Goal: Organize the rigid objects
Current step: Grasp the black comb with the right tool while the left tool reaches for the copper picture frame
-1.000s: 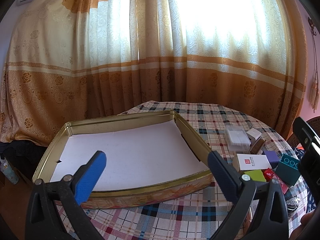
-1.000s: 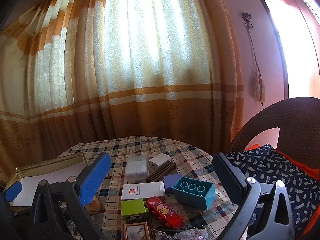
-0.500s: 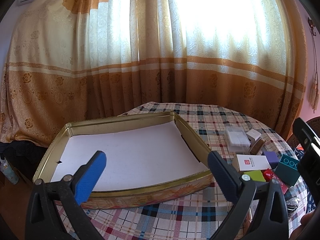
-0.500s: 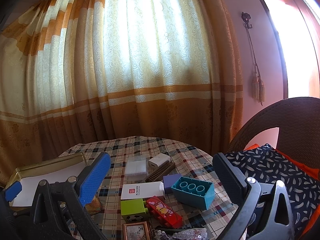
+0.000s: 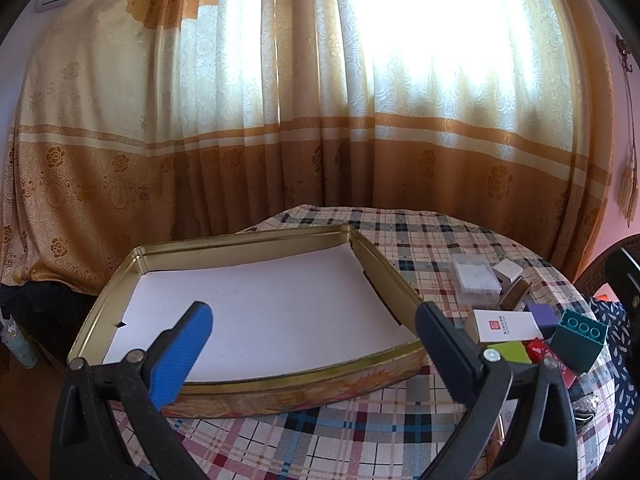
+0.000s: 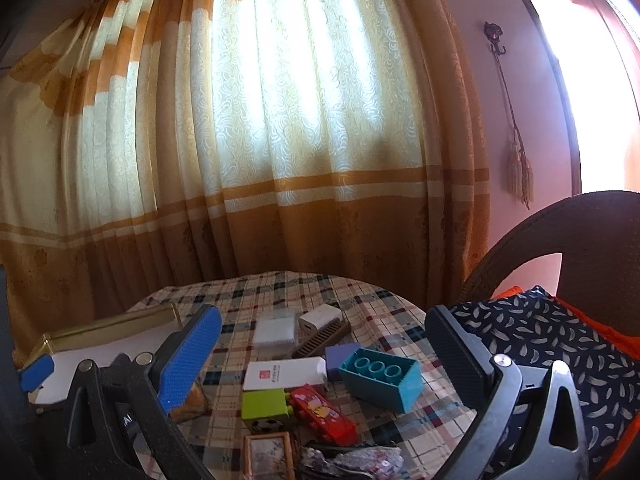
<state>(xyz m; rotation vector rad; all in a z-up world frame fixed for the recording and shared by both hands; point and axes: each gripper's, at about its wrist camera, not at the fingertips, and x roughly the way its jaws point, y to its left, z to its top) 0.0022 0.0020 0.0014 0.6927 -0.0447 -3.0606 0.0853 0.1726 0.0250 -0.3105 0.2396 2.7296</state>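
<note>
A gold tin tray (image 5: 384, 268) lined with white paper lies on the checked table; it also shows in the right wrist view (image 6: 108, 322). My left gripper (image 5: 314, 336) is open and empty, above the tray's near rim. To the right is a cluster of small objects: a teal block (image 6: 380, 376), a white box (image 6: 282, 374), a purple cube (image 6: 340, 356), a green block (image 6: 266, 404), a red toy (image 6: 322, 414), a clear box (image 6: 276, 330), a white adapter (image 6: 320, 316) and a brown comb (image 6: 320, 338). My right gripper (image 6: 324, 354) is open and empty, above them.
A small picture frame (image 6: 268, 456) and a crumpled wrapper (image 6: 352, 460) lie at the table's near edge. A wicker chair (image 6: 560, 228) with a patterned cushion (image 6: 540, 336) stands right of the table. Curtains hang close behind it.
</note>
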